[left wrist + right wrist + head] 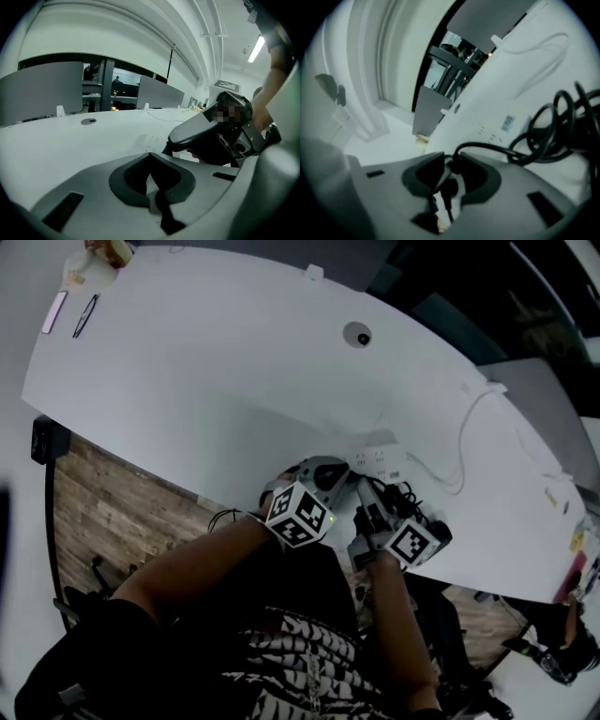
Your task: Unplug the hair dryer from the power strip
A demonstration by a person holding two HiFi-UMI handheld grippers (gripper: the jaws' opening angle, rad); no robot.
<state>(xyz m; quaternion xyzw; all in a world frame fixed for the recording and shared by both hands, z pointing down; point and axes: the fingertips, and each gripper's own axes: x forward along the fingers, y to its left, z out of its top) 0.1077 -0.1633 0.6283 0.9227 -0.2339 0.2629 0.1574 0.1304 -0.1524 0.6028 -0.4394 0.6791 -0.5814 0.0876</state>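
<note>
- The left gripper (pixel 150 157) hangs low over the white table (pixel 234 362). Its jaws stand narrow, nearly together, with nothing between them.
- The right gripper (pixel 452 158) is closed on the black plug (pixel 449 186). The plug sits in the gap between the pads, with its pins towards the camera.
- The black cord (pixel 487 146) leaves the front of the right gripper's jaws. It runs to a loose coil (pixel 405 498) on the table just beside both grippers.
- The white power strip (pixel 375 460) lies flat on the table just beyond the grippers. In the right gripper view the strip (pixel 497 131) is apart from the plug, so the plug is out of its socket.
- The body of the hair dryer cannot be made out with certainty in any view.
- In the head view both grippers are close together at the near edge of the table.
</note>
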